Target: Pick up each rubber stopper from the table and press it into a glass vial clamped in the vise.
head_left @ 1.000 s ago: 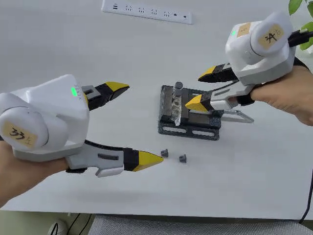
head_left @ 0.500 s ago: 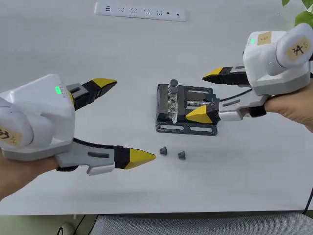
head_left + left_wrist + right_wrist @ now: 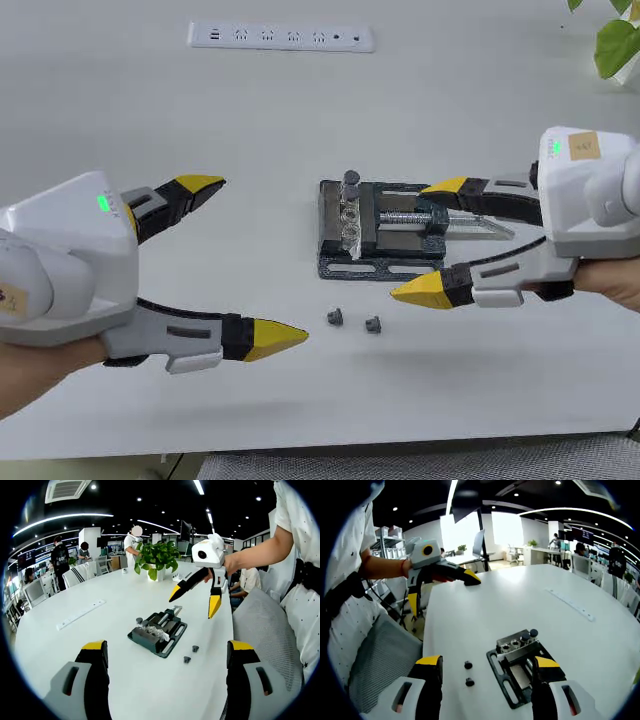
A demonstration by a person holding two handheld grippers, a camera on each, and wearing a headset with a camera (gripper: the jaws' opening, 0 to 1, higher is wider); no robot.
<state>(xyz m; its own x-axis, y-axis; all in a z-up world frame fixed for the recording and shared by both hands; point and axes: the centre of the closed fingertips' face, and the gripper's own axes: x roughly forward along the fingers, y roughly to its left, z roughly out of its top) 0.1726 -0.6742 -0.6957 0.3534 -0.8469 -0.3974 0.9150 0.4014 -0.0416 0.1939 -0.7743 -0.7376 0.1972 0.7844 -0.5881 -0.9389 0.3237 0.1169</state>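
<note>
Hard to count the clear glass vials (image 3: 350, 215) clamped in the black vise (image 3: 385, 262): washed out by glare, a short row with mouths up. Screw and handle of the vise partly covered in the head view by the upper jaw of the right gripper (image 3: 407, 241).

Dark grey seated stopper (image 3: 351, 179) on the vial at the 12 o'clock end of the row. On the white bench (image 3: 300, 120), at 6 o'clock from the vise, a loose stopper (image 3: 335, 317) and just beside it a second loose stopper (image 3: 373, 324), both untouched.

Right gripper at 3 o'clock from the vise, jaws spread wide, nothing between them. Left gripper (image 3: 263, 258) at 9 o'clock, well apart from the vise, likewise spread wide and empty. Both gripper bodies cut off at the picture edges.
</note>
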